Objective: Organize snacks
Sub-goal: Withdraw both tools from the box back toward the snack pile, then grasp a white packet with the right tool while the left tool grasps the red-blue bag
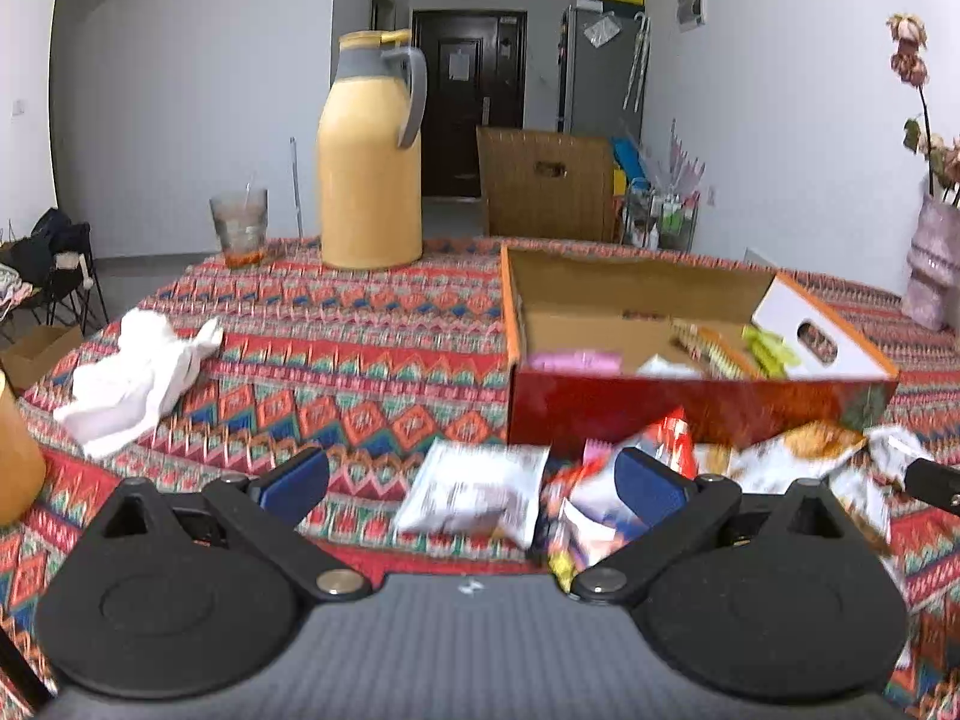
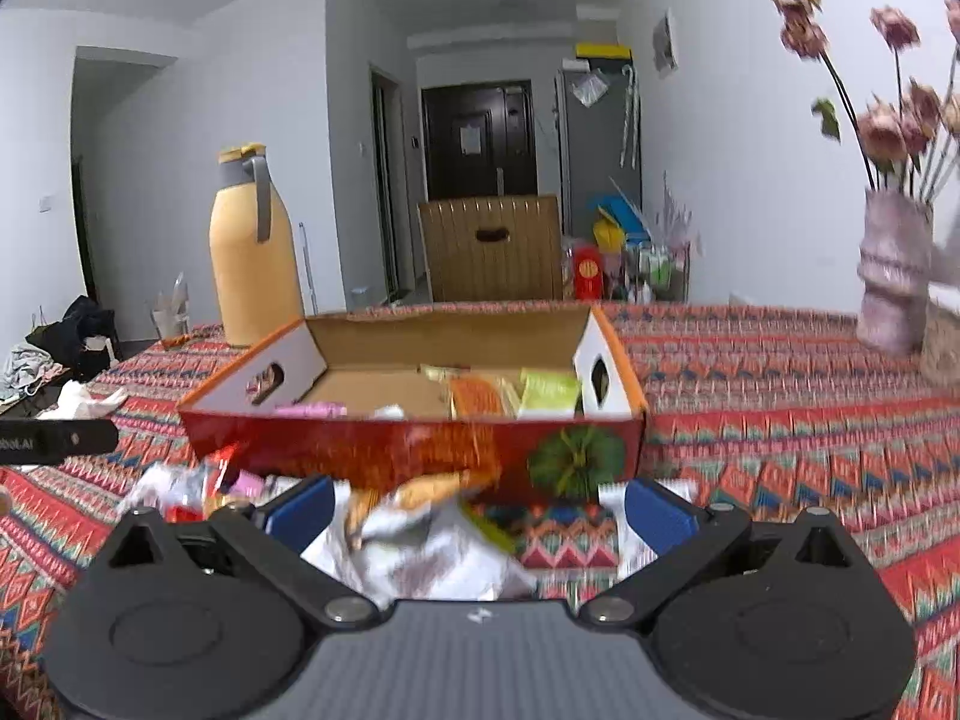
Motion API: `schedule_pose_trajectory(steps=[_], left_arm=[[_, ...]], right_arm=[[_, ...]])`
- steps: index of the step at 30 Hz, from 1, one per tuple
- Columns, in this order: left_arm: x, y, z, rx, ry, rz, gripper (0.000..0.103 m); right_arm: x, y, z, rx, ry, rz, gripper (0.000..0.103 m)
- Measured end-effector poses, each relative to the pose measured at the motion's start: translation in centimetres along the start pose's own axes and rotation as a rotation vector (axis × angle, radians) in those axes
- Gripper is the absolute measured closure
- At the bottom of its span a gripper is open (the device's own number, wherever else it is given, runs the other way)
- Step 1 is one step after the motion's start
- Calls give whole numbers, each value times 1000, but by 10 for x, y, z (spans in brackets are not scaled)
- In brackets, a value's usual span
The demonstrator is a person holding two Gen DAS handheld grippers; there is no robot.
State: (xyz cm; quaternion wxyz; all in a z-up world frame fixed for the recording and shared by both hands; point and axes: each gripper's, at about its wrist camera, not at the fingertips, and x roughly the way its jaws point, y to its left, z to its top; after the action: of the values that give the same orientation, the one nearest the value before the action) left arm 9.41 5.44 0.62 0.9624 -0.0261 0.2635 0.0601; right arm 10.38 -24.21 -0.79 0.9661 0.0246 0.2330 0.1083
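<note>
On the patterned worktop sits an open cardboard box with a few snack packets lying inside. Just in front of it lies a loose heap of snack packets. Left gripper and right gripper both hover over the heap, jaws spread wide, holding nothing.

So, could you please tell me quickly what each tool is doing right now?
Left tool: open, holding nothing.
Right tool: open, holding nothing.
</note>
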Motion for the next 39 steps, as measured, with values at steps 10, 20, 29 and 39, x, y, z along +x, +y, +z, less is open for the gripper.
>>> schedule_pose_trajectory(steps=[10, 20, 29, 39], left_arm=[[3, 2, -30, -8, 8, -7, 0], [2, -1, -35, 2, -18, -20, 0], [1, 0, -36, -7, -20, -40, 0], [1, 2, -36, -20, -17, -42, 0]], right_arm=[[-6, -7, -29, 34, 73, -12, 0], [-3, 2, -29, 29, 76, -10, 0], [-2, 8, -30, 26, 79, -24, 0], [15, 20, -37, -17, 155, -45, 0]])
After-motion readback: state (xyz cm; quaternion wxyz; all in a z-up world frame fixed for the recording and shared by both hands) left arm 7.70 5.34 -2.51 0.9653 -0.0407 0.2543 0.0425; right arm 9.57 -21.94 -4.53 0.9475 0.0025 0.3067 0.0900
